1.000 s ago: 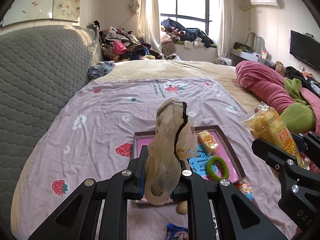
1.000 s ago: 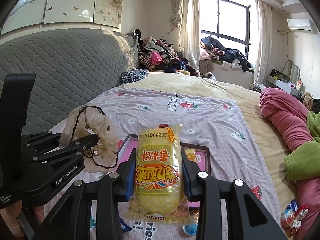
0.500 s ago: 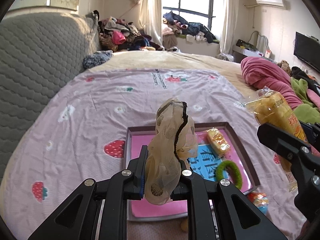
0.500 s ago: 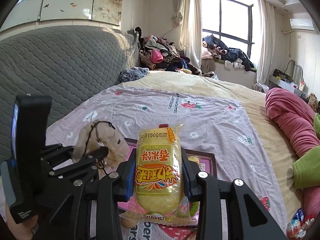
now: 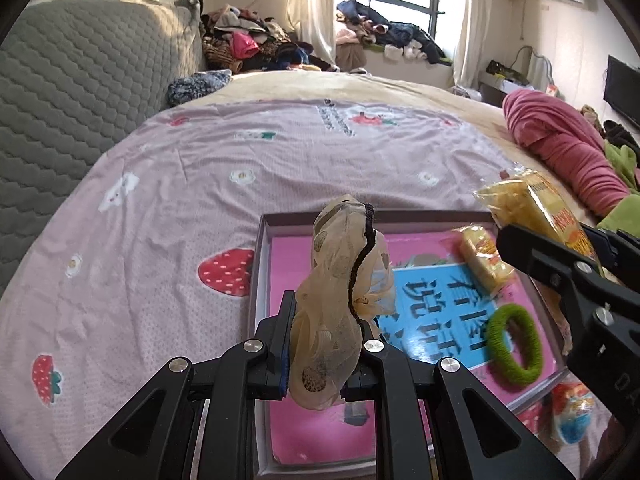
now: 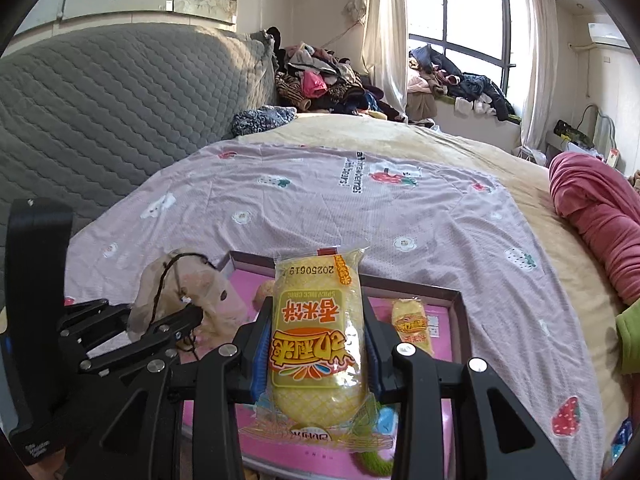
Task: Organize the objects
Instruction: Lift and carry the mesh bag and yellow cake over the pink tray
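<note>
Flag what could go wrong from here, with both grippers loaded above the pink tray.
1. The beige scrunchie is soft and hangs loose from the left gripper; it may snag on release or land on the green hair tie.
2. The right gripper squeezes the yellow snack pack; its slick wrapper could slip.
3. Both grippers crowd the tray and could collide.

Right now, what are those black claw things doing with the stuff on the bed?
A person is tidying things into the pink box on the bed. The left gripper holds a beige spotted scrunchie above the box. The right gripper holds a yellow snack packet over it too. Inside the box lie a smaller yellow snack and a green hair tie. Neither held thing has been put down yet.
</note>
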Demonstrator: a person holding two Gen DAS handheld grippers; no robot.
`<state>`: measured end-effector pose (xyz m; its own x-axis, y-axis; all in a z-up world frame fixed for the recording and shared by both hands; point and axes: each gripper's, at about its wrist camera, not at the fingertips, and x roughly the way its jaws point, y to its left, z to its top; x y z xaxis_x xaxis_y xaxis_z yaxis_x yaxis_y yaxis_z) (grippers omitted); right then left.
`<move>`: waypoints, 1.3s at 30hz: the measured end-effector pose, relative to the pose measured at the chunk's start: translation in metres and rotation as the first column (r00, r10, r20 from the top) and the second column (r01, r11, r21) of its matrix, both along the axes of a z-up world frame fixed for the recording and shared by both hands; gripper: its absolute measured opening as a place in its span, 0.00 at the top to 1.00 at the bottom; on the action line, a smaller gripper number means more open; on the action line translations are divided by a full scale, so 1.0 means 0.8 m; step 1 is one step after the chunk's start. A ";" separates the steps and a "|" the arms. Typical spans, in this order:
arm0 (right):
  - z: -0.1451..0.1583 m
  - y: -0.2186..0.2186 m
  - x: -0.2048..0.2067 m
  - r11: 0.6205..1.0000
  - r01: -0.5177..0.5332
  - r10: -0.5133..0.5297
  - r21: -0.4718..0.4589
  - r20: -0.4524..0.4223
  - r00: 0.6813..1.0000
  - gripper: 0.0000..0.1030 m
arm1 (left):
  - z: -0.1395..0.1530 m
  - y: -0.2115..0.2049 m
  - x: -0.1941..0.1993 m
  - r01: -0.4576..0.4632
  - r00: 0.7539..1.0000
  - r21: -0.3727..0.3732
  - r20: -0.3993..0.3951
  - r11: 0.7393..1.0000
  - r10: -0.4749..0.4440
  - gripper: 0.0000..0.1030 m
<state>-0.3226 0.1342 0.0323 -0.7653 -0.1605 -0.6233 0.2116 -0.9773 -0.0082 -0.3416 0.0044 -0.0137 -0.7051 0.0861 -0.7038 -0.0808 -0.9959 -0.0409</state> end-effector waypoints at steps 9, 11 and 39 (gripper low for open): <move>-0.052 -0.004 -0.033 1.000 0.001 -0.001 0.007 0.050 0.999 0.63 | -0.034 0.000 -0.015 0.016 0.999 0.000 0.041 1.000 -0.016 0.84; -0.065 -0.004 -0.041 1.000 0.005 -0.006 0.019 0.075 0.997 0.63 | -0.040 0.002 -0.018 0.018 0.999 -0.007 0.052 1.000 -0.017 0.84; -0.129 0.003 -0.068 0.999 0.034 -0.042 0.038 0.239 0.970 0.62 | -0.072 0.005 -0.031 0.018 0.991 -0.047 0.132 0.999 -0.011 0.76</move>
